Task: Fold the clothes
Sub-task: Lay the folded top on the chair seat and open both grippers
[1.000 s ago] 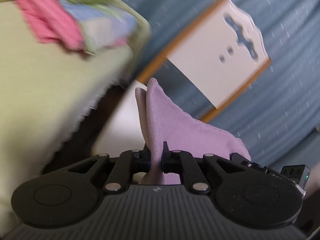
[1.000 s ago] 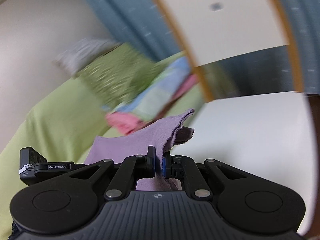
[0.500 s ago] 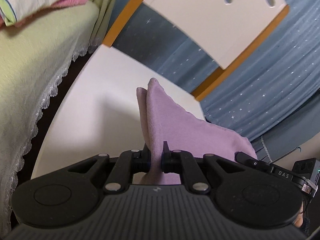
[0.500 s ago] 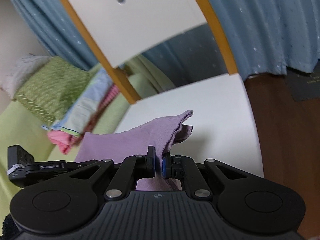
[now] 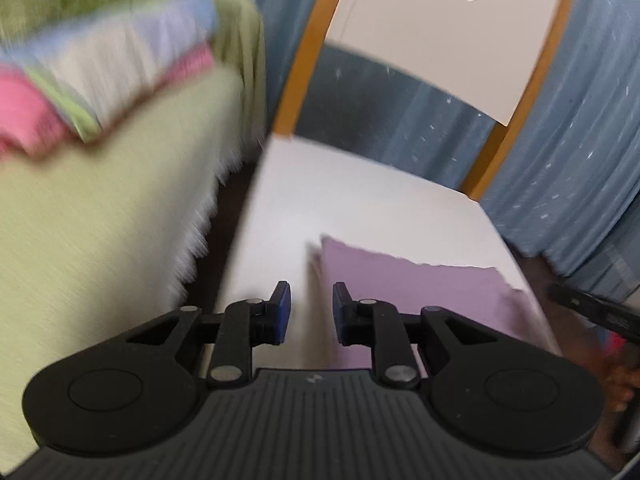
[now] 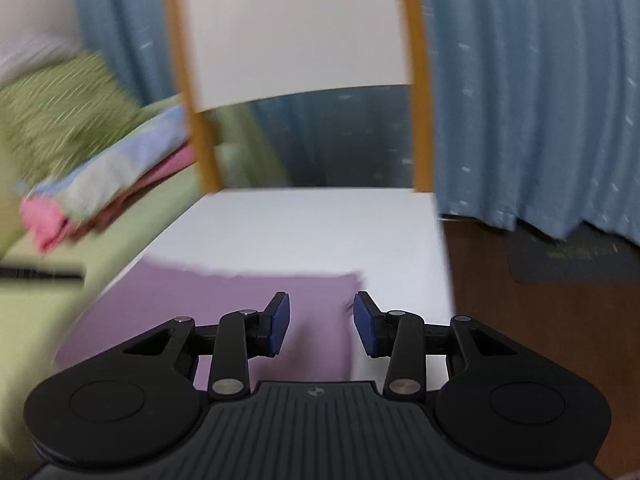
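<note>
A purple cloth [image 5: 420,292] lies flat on the white chair seat [image 5: 360,208]; in the right wrist view the purple cloth [image 6: 224,304] covers the seat's near left part. My left gripper [image 5: 308,304] hovers over the cloth's left edge, its jaws opening, with nothing pressed between the pads. My right gripper [image 6: 320,316] hangs above the cloth's right edge, jaws opening too and wider apart; the cloth lies below them, not gripped.
A green-covered bed [image 5: 100,220] with a lace hem flanks the chair on the left, carrying a stack of folded clothes [image 5: 100,76] in pink, white and blue. The chair back [image 6: 296,32] and blue curtains [image 6: 520,100] stand behind. Brown floor [image 6: 540,320] lies right.
Both grippers were shut on the raised purple cloth; now both have let go and their jaws stand apart. The cloth has dropped flat onto the seat. Both hands have sunk.
</note>
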